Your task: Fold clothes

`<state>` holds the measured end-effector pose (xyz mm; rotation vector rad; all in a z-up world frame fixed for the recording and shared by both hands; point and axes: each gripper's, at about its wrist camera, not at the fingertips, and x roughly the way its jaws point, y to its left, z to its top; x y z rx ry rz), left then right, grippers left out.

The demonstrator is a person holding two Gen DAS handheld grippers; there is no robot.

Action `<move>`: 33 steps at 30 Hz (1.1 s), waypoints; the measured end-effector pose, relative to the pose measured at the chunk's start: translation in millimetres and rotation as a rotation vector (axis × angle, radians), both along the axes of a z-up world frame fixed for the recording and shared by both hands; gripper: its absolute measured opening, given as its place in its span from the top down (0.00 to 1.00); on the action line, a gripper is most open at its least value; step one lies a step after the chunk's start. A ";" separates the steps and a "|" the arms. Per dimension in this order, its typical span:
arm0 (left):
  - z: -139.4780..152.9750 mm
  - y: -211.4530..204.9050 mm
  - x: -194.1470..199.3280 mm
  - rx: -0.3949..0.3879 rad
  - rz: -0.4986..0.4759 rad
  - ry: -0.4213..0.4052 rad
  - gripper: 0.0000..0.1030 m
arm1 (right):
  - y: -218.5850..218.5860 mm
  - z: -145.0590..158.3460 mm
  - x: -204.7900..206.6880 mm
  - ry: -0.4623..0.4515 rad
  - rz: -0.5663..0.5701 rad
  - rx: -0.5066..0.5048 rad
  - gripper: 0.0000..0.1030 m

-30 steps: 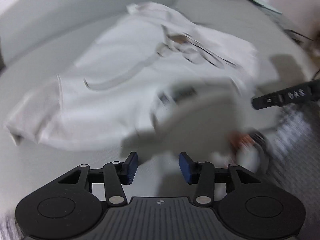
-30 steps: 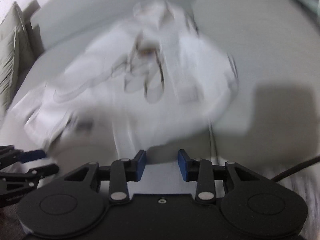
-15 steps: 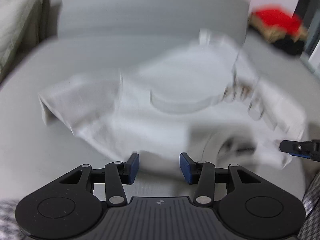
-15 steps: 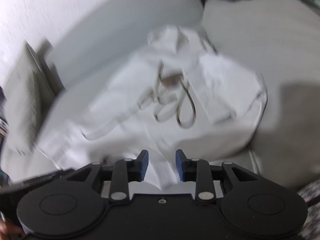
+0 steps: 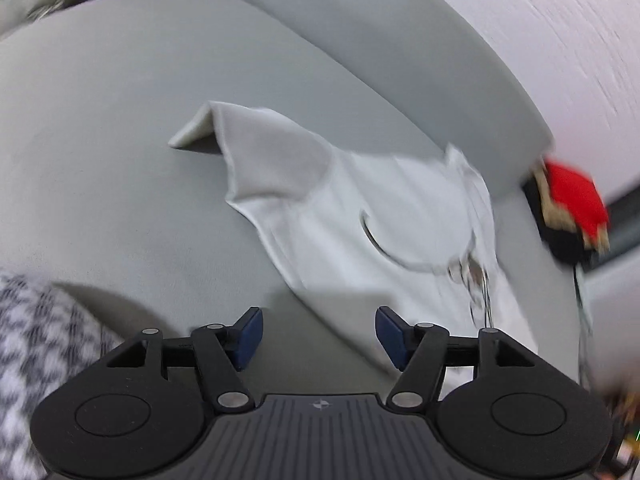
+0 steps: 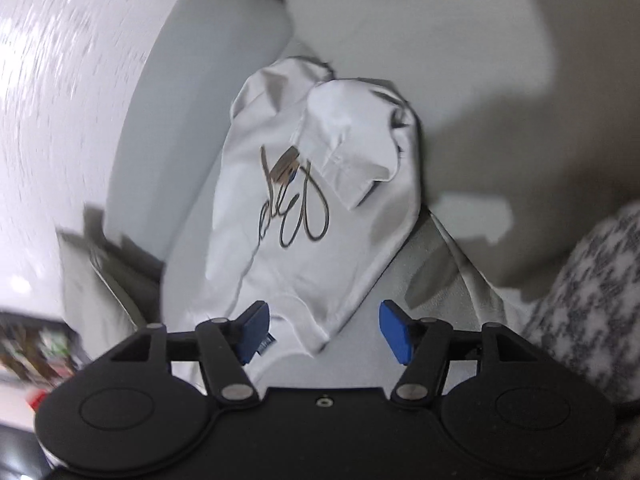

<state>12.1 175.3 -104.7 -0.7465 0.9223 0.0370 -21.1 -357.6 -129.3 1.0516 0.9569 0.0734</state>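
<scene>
- Left wrist view: the left gripper (image 5: pixel 318 334) has its blue pads spread apart over bare grey cushion; its jaws have just been opening and nothing lies between them.
- Ahead of it and to its right, the white T-shirt (image 5: pixel 360 216) lies on the grey sofa (image 5: pixel 120 120), one sleeve (image 5: pixel 256 148) sticking out with its end turned up.
- Further right, at the sofa's far end, sits a red and black heap (image 5: pixel 572 208), too blurred to identify.
- Right wrist view: the right gripper (image 6: pixel 324 330) is also released, jaws just opened; the shirt's near edge lies just beyond and between the pads, apparently untouched by either pad.
- Beyond it, the shirt's dark script print (image 6: pixel 296 204) faces up, with a sleeve (image 6: pixel 352 136) folded across the body.
- Right of this gripper is houndstooth fabric (image 6: pixel 588 300); left is a pale cushion (image 6: pixel 92 292).
</scene>
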 end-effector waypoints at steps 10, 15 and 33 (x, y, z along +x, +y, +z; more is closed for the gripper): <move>-22.2 6.8 28.9 -0.142 0.082 0.001 0.39 | -4.6 -6.0 1.9 -0.017 -0.051 -0.012 0.42; -18.3 1.1 38.9 -0.093 0.066 -0.011 0.39 | -6.7 -7.2 4.4 -0.014 -0.069 -0.066 0.42; -15.2 -6.1 34.8 -0.046 0.001 -0.016 0.77 | -34.5 -54.1 27.4 -0.029 -0.213 -0.080 0.88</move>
